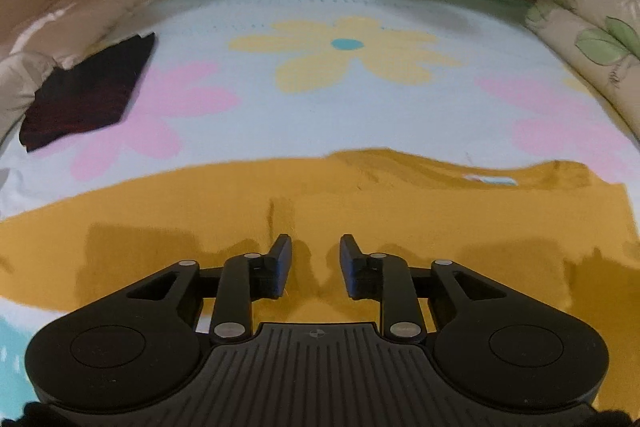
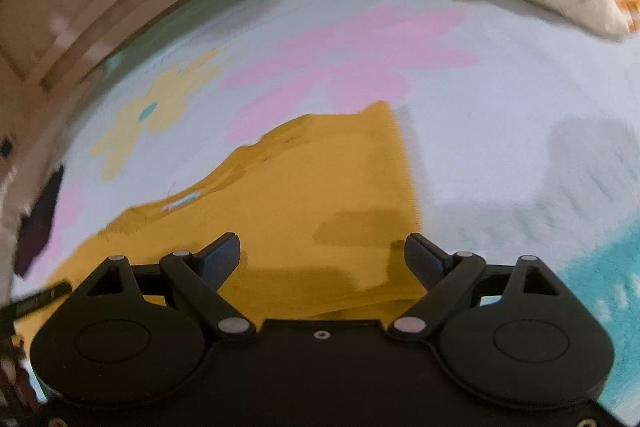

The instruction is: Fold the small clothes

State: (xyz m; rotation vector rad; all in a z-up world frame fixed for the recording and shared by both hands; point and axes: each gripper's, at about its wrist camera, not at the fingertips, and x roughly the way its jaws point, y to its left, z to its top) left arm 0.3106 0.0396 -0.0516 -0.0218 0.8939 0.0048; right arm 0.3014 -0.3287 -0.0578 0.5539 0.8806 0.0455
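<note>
Across the bedsheet (image 1: 360, 7), mustard shirt (image 1: 320, 199) lengthwise

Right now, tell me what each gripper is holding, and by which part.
Nothing. Both the left gripper and right gripper hover with jaws apart above the mustard shirt.

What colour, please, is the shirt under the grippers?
Mustard yellow shirt, plain; clearest in the left wrist view.

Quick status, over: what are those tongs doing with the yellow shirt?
Left tongs open, empty. Right tongs wide open, empty. Yellow shirt flat on flowered sheet, not gripped. Dark folded garment far left, clear.
</note>
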